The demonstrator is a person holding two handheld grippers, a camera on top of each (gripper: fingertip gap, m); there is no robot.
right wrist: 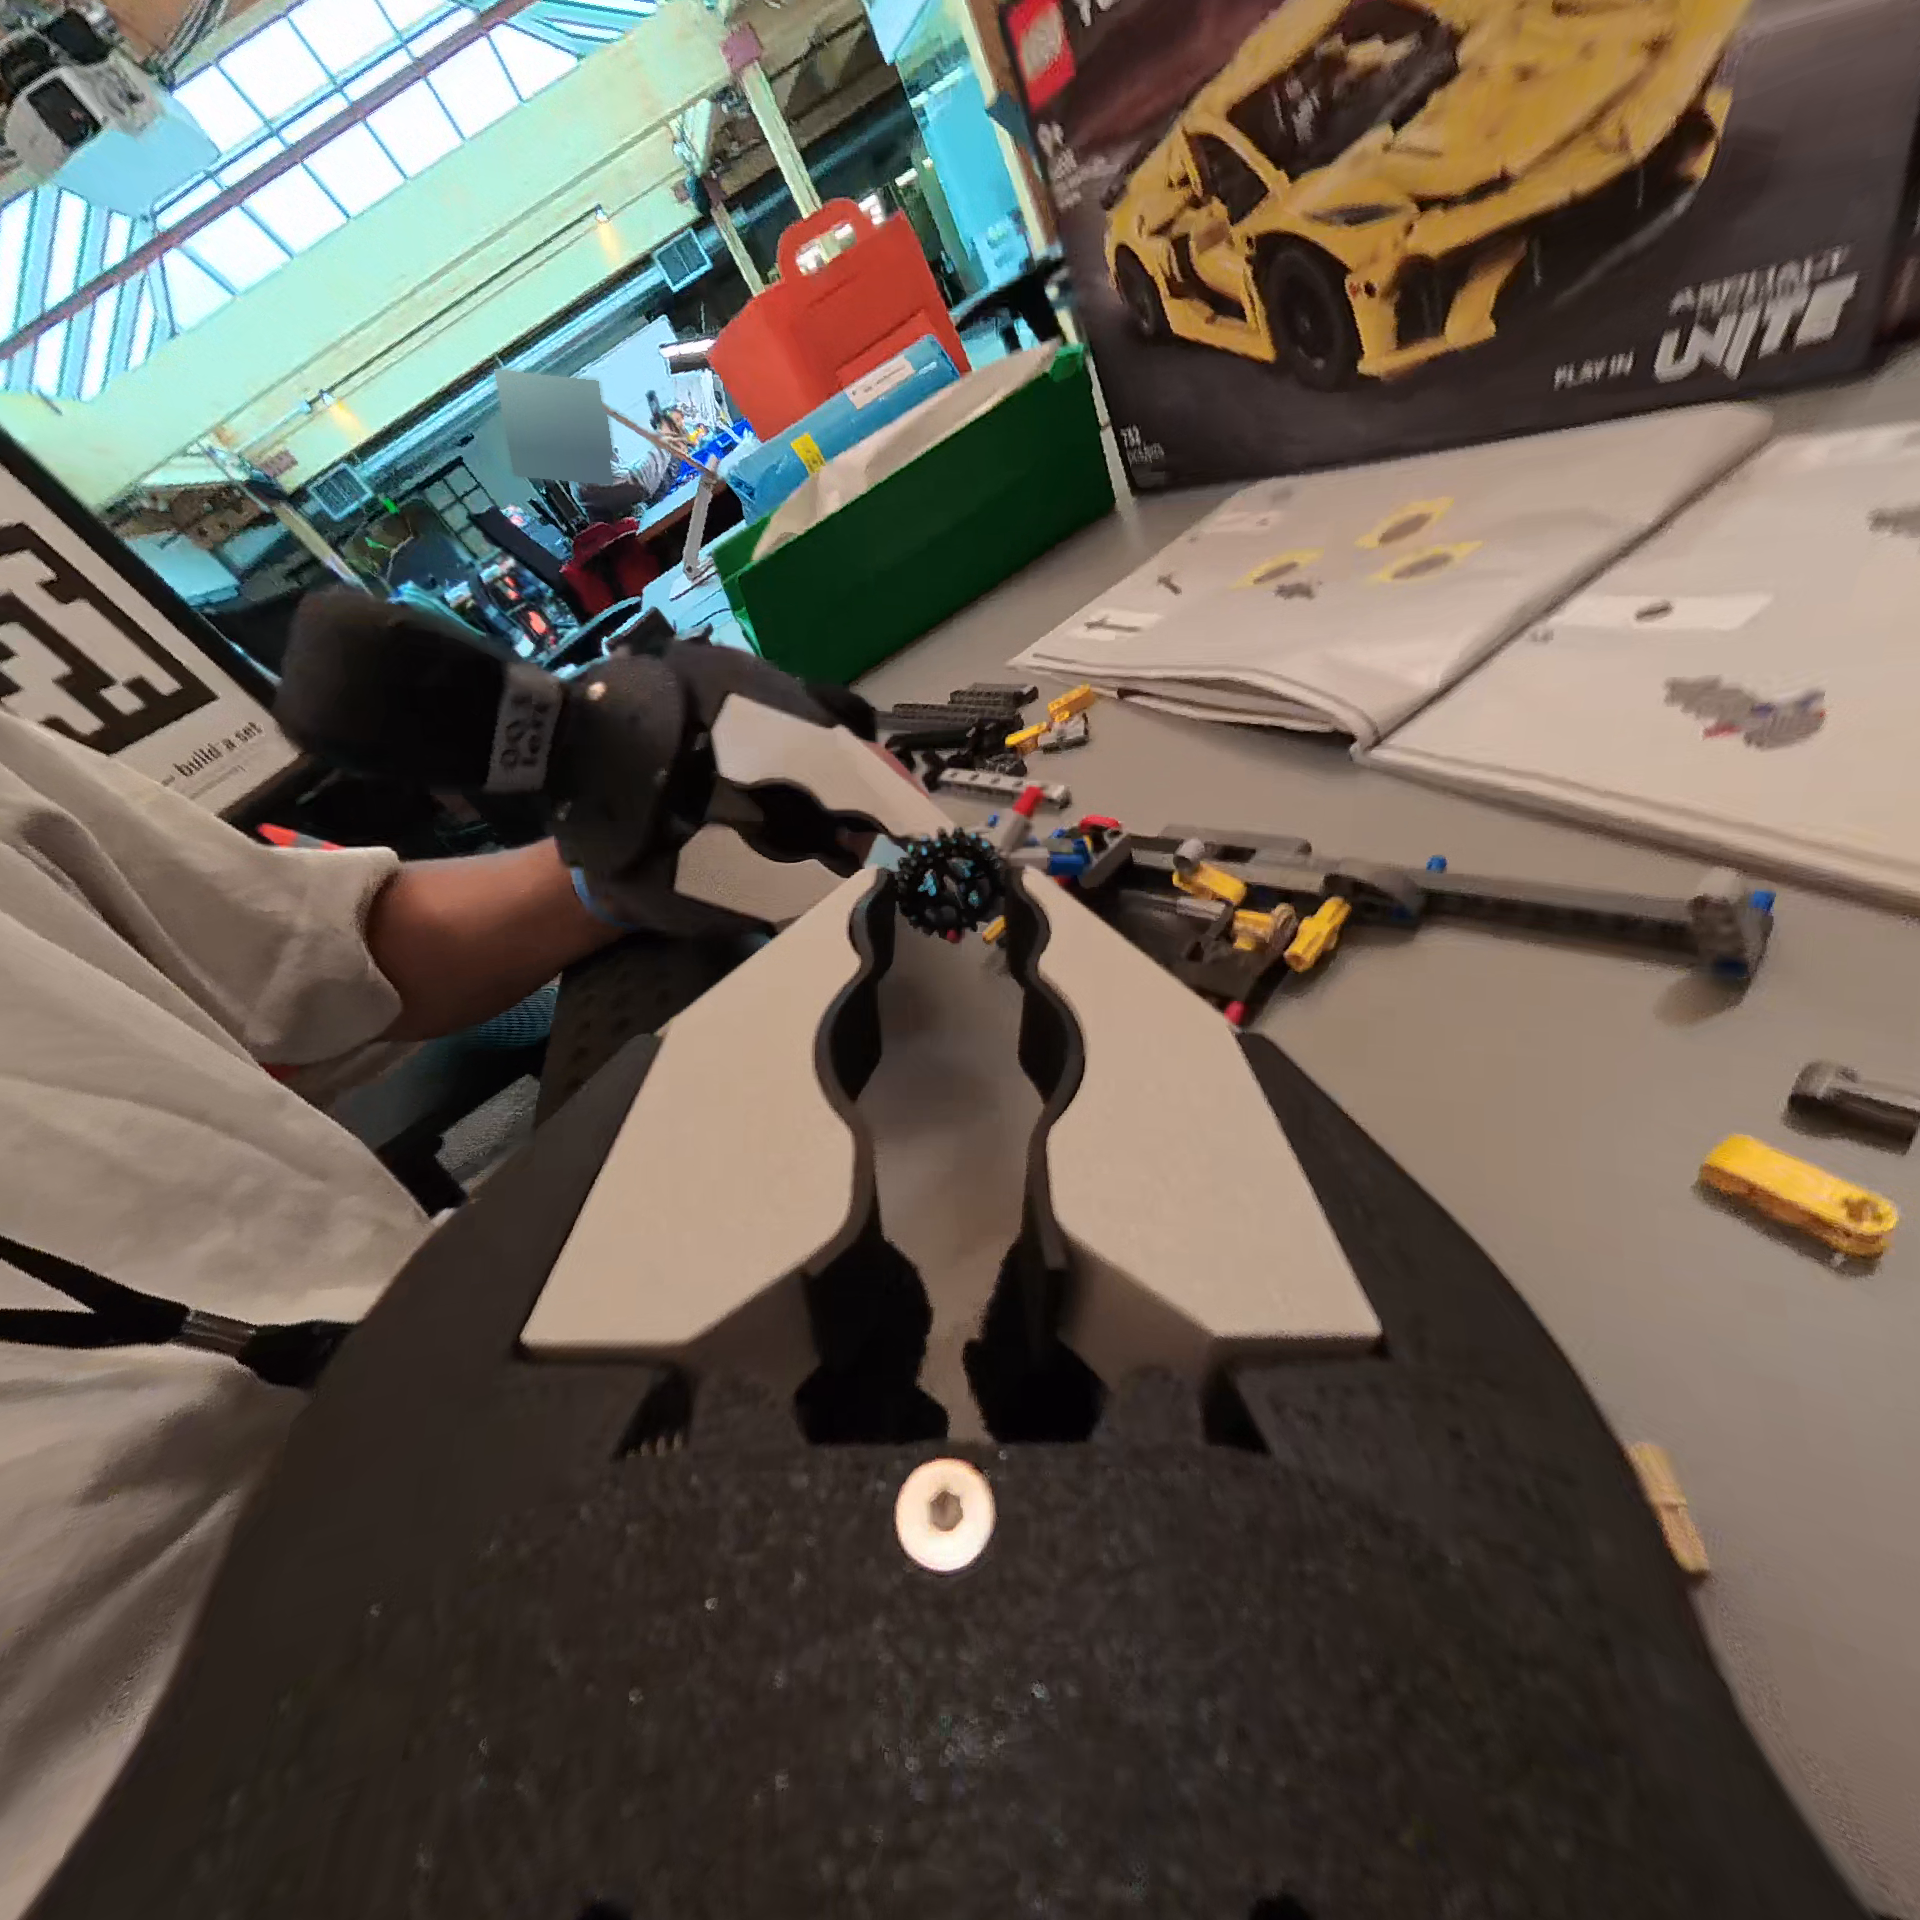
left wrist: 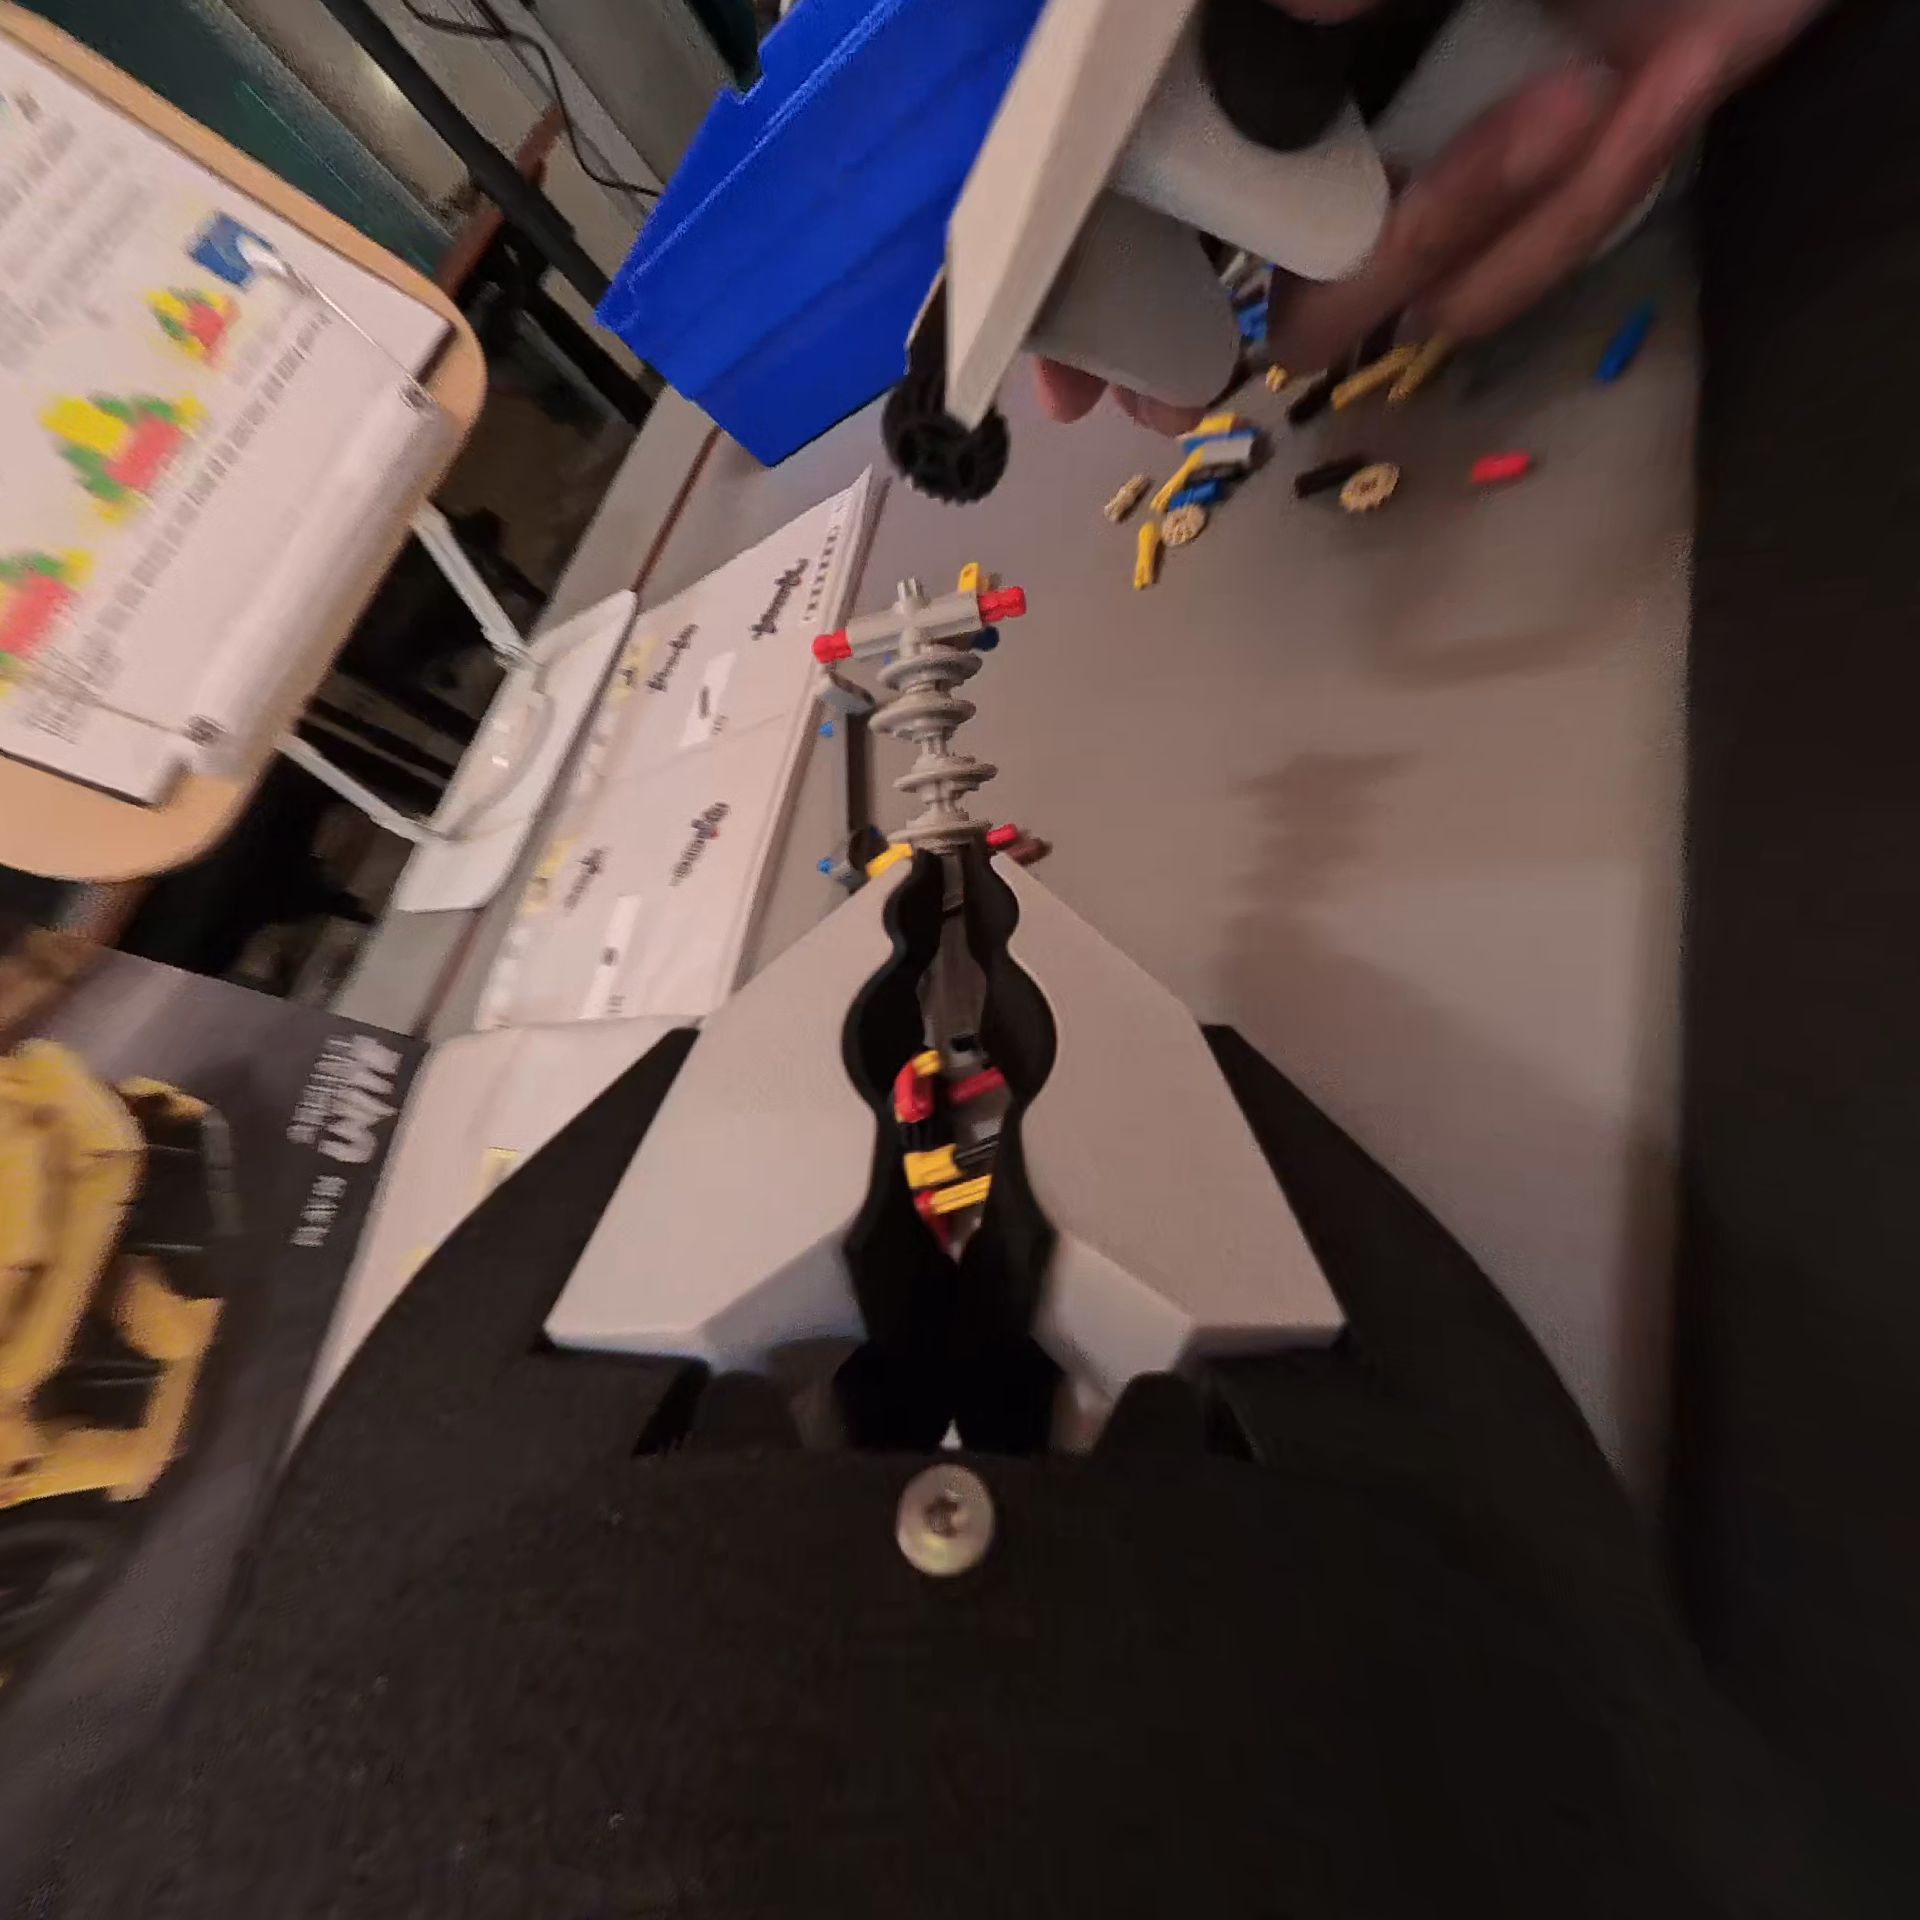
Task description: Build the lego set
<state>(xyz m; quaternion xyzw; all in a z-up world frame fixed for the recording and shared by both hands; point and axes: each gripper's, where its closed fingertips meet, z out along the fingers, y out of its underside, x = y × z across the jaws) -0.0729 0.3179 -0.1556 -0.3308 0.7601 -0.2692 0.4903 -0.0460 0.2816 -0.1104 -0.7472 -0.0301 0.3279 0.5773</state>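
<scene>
My left gripper [left wrist: 951,868] is shut on a lego assembly [left wrist: 930,707]. It is a grey axle with grey ridged gears and a cross piece with red pins at its far end, sticking out past the fingertips above the table. Yellow, red and black parts of it sit between the pads. My right gripper [right wrist: 951,883] is shut on a small black gear [right wrist: 951,891] at its fingertips. In the left wrist view the right gripper [left wrist: 956,405] holds the gear [left wrist: 940,452] above and beyond the axle's end, apart from it. The left gripper [right wrist: 873,831] shows just behind the gear.
A long grey beam assembly [right wrist: 1507,899] lies on the grey table [right wrist: 1507,1403]. Loose lego pieces [left wrist: 1351,447] lie near a blue bin [left wrist: 810,239]. An open instruction booklet [right wrist: 1455,623], the set's box [right wrist: 1455,208], a green bin [right wrist: 935,540] and a yellow piece [right wrist: 1792,1210] are around.
</scene>
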